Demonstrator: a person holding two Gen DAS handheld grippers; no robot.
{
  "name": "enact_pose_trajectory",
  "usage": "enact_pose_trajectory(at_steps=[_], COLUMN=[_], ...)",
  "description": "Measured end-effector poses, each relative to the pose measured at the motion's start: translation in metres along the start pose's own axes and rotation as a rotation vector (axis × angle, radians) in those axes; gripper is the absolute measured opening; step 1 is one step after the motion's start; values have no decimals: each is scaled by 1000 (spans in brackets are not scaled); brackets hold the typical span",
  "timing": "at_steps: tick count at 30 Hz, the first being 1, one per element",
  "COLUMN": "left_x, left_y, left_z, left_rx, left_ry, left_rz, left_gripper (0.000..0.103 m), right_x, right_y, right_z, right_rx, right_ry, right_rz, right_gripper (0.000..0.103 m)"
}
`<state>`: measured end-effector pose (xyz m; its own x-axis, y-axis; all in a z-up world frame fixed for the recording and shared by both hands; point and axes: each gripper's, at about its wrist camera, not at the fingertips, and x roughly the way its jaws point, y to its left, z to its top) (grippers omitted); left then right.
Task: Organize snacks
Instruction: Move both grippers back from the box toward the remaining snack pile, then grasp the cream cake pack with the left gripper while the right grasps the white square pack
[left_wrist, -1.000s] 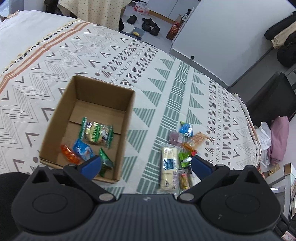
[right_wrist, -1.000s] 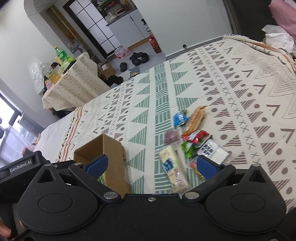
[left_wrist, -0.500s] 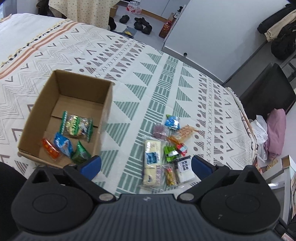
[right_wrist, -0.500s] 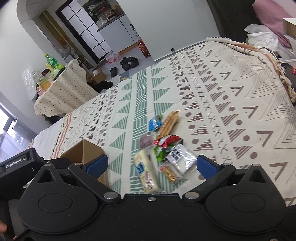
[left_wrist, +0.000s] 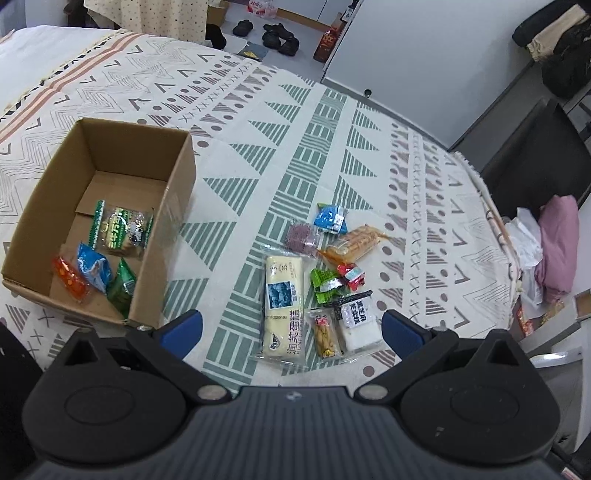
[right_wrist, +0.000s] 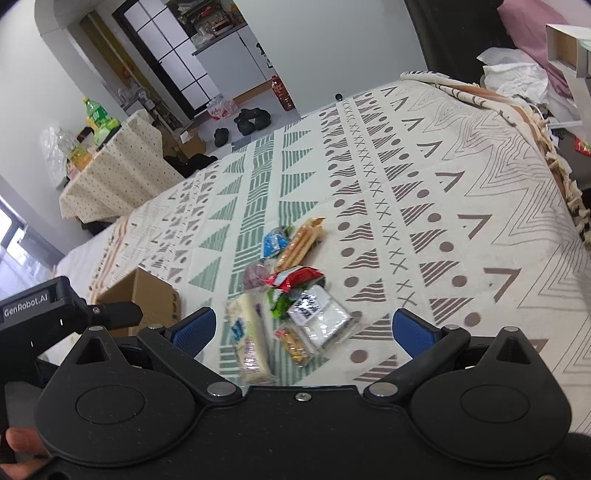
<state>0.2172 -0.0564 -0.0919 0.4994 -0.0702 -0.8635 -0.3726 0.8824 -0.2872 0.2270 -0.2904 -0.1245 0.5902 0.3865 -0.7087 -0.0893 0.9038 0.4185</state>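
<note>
- Step in hand, as I judge it: between picks. The left gripper (left_wrist: 291, 328) and right gripper (right_wrist: 303, 328) both hang wide apart and empty over the pile.
- Next move: lower onto 1 packet, likely the long cake (left_wrist: 283, 306), close, carry to the box (left_wrist: 177, 206).
- Count: 4 snacks in the box, 8 loose on the bedspread (left_wrist: 369, 155) beside it.

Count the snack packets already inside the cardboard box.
4, all on the cardboard box floor: green-white packet mid-floor, blue packet, orange packet and dark green packet along the near wall. None looks hidden.
</note>
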Motion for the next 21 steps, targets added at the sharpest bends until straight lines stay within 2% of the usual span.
enact_pose_trajectory(at_steps=[8,12,21], left_x=[40,61,105], left_y=[-7,-8,-1], left_z=[-8,-12,-12], left_rx=[-6,-26,-81], left_ry=[51,74,148], left_rz=[35,63,111], left_gripper=[100,98,76], right_x=[21,37,77], right_y=[-13,-16,-21], right_z=[2,3,9], right_rx=[-63,-96,-139], right_ry=[39,70,139], right_rz=[-36,-46,-26], right_gripper=[102,99,98])
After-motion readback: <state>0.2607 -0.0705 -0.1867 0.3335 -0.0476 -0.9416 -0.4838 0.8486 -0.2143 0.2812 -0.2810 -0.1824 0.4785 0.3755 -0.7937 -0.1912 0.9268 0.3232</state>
